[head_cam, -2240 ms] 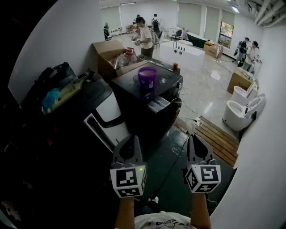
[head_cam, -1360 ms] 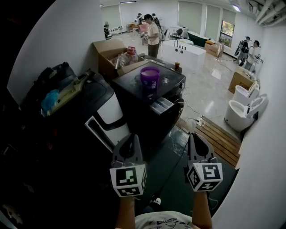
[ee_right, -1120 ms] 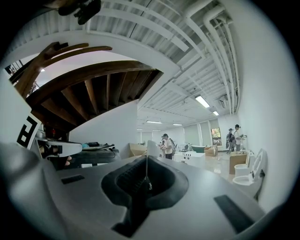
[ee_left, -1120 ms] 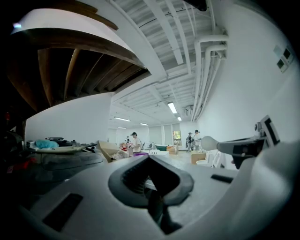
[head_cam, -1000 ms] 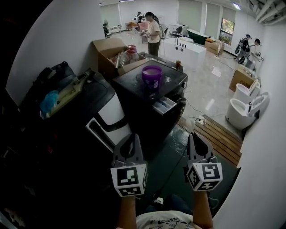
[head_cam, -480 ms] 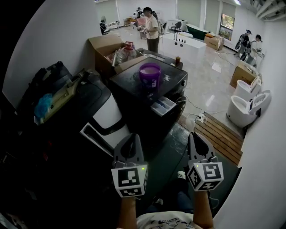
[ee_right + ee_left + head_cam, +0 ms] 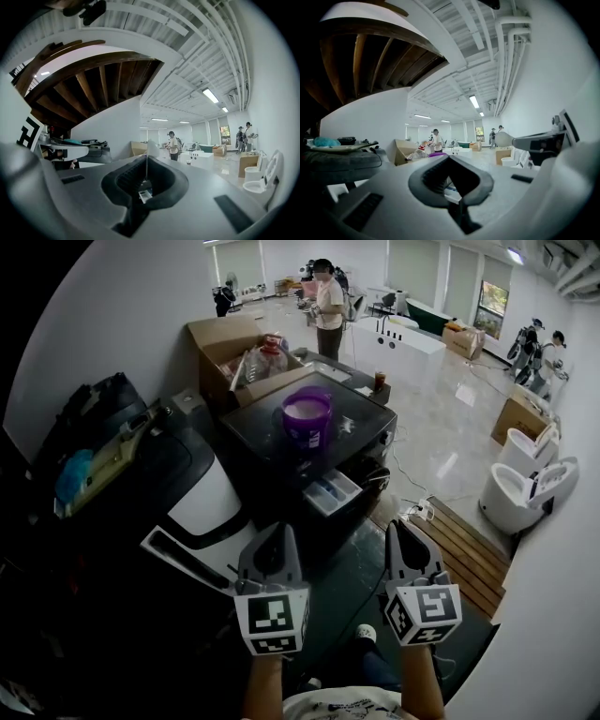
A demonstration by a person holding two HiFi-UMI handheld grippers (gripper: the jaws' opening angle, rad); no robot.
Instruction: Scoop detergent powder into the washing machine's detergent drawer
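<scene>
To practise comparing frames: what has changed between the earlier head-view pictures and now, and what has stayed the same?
The person has stepped closer to the washing machine. The machine, the purple bucket on top and the open detergent drawer now look nearer and lower in the head view. Nothing was grasped or released. The left gripper and right gripper stayed low, shut and empty.
</scene>
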